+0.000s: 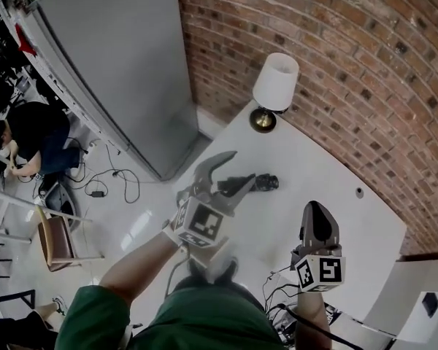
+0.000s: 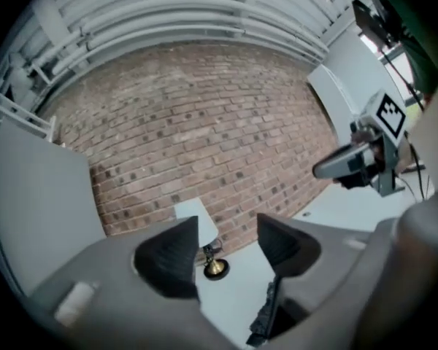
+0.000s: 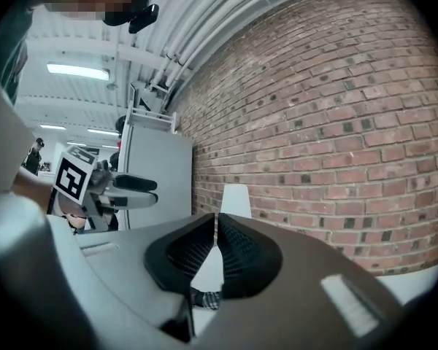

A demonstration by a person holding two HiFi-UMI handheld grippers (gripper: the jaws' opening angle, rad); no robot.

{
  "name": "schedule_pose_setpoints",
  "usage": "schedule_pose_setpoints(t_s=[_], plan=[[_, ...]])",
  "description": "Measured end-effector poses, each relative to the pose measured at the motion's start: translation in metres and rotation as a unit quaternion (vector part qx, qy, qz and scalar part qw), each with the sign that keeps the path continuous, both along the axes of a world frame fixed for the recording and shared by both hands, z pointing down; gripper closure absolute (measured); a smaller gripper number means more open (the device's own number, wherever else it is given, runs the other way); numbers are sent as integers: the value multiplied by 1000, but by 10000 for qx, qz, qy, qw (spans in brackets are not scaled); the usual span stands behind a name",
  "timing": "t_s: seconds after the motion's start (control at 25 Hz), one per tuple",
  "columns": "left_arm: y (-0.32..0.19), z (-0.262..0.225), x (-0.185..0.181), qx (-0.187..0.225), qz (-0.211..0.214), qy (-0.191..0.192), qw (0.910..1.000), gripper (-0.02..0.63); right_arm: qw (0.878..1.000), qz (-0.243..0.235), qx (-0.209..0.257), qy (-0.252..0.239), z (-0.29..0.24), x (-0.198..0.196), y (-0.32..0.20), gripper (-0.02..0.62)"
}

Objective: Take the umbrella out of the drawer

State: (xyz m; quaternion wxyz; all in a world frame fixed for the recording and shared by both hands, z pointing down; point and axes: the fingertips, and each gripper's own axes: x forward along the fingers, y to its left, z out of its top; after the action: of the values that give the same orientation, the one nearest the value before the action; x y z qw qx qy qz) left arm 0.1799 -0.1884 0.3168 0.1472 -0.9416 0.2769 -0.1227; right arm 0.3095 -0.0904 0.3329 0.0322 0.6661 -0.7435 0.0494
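Observation:
A black folded umbrella lies on the white table top. My left gripper hangs just over its near end, jaws open and nothing between them. In the left gripper view the left gripper frames the lamp's brass foot, and the umbrella shows below the right-hand jaw. My right gripper is to the right of the umbrella, apart from it, with its tips together. In the right gripper view the right gripper is shut and empty, and a bit of the umbrella shows beneath. No drawer is in view.
A table lamp with a white shade stands at the table's far corner against the brick wall. A tall grey cabinet stands to the left. On the floor at far left are a seated person, a chair and cables.

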Motion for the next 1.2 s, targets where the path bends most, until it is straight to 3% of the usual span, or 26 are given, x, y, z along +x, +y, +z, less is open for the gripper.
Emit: schedule_pose_setpoints(t_s=[0.24, 0.52, 1.0, 1.2], plan=[[26, -73, -54, 554, -365, 644, 9957, 458, 9990, -146, 403, 154, -36, -37, -4, 583], [37, -105, -100, 487, -874, 1256, 9870, 585, 9967, -497, 615, 196, -64, -78, -9, 583], [49, -132, -181, 417, -1441, 1788, 9724, 607, 9911, -812, 1014, 287, -102, -130, -6, 583], [47, -123, -204, 317, -1622, 1606, 9731, 607, 9899, -852, 1054, 421, -109, -141, -4, 583]])
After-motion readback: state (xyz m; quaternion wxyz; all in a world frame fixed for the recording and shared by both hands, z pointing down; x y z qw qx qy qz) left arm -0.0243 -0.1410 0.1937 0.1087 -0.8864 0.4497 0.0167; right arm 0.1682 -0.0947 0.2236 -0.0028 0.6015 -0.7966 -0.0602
